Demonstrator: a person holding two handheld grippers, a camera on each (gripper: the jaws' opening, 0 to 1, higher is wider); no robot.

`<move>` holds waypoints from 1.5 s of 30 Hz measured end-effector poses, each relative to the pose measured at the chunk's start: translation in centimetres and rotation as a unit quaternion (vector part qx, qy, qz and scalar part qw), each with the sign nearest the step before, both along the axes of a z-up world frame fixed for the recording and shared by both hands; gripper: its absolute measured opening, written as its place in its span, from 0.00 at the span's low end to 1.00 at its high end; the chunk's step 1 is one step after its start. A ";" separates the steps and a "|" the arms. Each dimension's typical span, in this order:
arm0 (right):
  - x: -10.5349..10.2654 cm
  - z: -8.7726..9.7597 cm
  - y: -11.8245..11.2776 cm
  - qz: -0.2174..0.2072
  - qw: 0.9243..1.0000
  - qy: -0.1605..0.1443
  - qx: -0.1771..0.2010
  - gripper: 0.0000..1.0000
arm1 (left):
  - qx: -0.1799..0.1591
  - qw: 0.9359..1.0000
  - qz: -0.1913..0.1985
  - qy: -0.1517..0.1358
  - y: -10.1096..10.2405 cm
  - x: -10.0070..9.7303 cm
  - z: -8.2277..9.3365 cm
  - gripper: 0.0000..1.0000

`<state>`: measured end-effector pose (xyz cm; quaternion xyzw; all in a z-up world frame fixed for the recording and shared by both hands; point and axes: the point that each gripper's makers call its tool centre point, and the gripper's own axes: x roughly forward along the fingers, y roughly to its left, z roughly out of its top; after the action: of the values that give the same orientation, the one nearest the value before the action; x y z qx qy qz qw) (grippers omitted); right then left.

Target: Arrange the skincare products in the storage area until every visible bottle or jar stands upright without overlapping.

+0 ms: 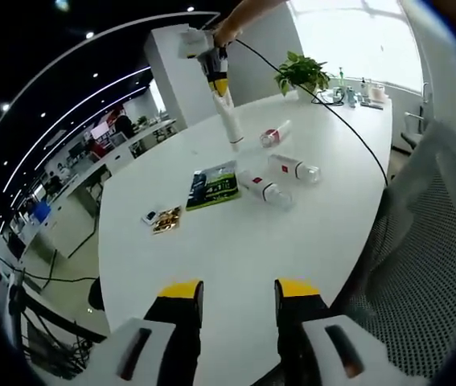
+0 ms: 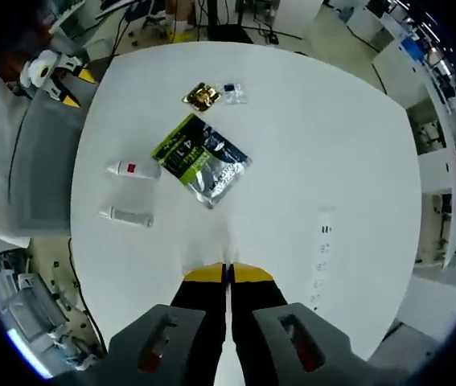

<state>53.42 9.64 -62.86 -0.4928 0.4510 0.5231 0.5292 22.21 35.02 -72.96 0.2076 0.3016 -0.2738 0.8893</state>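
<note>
Three clear bottles with red labels lie on their sides on the white table (image 1: 211, 249): one far (image 1: 276, 134), one to the right (image 1: 296, 169), one nearer (image 1: 264, 189). My left gripper (image 1: 239, 291) hovers open over the table's near edge, well short of them. Above the far bottle a hand holds my right gripper (image 1: 221, 87), shut on a white tube (image 1: 229, 121) that points down at the table. In the right gripper view the gripper (image 2: 228, 273) is shut on that tube (image 2: 211, 245), with two lying bottles (image 2: 133, 169) (image 2: 127, 215) off to the left.
A green packet (image 1: 214, 185) (image 2: 202, 161) lies flat beside the bottles, with small sachets (image 1: 166, 219) (image 2: 202, 96) past it. A potted plant (image 1: 301, 72) stands at the far end. A grey mesh chair (image 1: 437, 241) (image 2: 26, 161) sits at the table's edge.
</note>
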 end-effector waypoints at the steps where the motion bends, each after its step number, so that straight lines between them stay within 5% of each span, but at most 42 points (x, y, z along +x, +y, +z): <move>1: 0.1 -0.1 0.0 -0.001 1.000 0.000 0.001 0.00 | 0.000 1.000 0.000 0.000 0.0 0.0 0.0 0.37; 29: 0.3 -0.9 0.2 0.000 1.000 0.013 -0.012 0.02 | 0.003 1.000 -0.001 0.001 0.2 -0.2 -0.1 0.36; 45: 0.2 -0.7 -0.7 -0.028 0.999 0.017 0.003 0.14 | 0.004 1.000 0.000 -0.001 0.1 -0.2 0.1 0.36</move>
<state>53.64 8.96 -63.59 -0.4697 0.4718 0.5179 0.5371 22.02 35.11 -72.82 0.2115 0.3017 -0.2728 0.8887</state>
